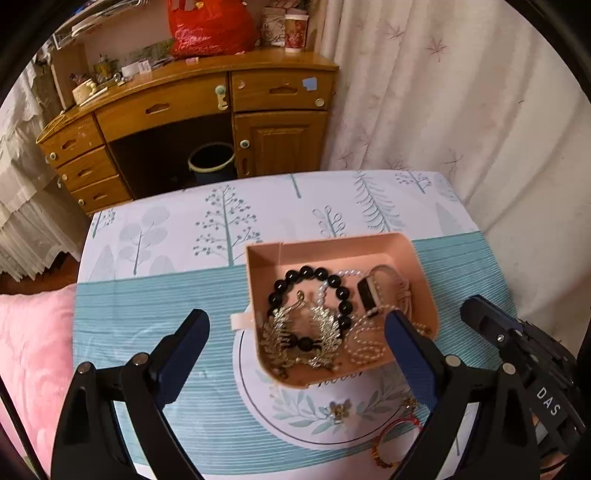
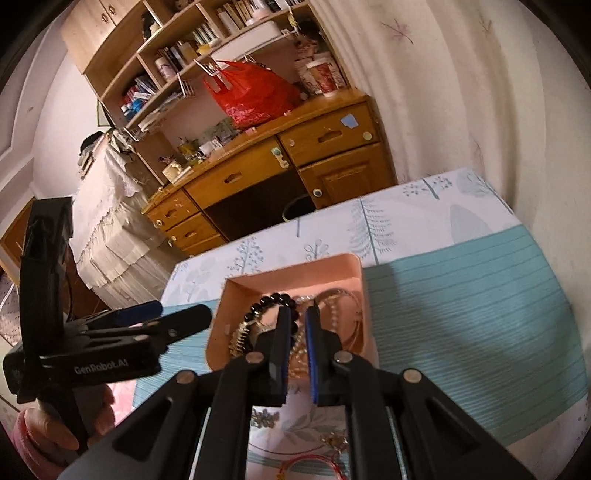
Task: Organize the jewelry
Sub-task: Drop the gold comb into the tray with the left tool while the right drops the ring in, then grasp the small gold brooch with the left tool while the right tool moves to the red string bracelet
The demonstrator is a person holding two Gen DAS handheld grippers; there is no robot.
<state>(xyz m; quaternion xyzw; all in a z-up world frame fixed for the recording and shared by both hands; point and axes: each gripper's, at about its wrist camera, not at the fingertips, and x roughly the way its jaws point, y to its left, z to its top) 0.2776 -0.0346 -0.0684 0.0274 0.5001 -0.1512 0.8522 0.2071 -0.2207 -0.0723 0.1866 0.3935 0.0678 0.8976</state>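
A pink tray [image 1: 332, 249] sits on the table and holds a black bead bracelet [image 1: 314, 275], a gold leaf piece [image 1: 321, 332], a pearl strand [image 1: 365, 339] and a watch [image 1: 369, 295]. My left gripper [image 1: 295, 328] is open, its fingers either side of the tray's near end, holding nothing. My right gripper [image 2: 298, 314] hovers over the tray [image 2: 288, 280] with its jaws nearly closed and a narrow gap between them; nothing shows between the tips. A red string bracelet [image 1: 400, 428] and a small gold piece [image 1: 338, 410] lie on the table near me.
The table has a teal and white tree-print cloth [image 1: 166, 295]. A pink cushion [image 1: 29, 350] lies to the left. A wooden desk [image 1: 184, 110] with a red bag [image 1: 210, 29] stands behind, and a curtain [image 1: 461, 110] hangs at the right.
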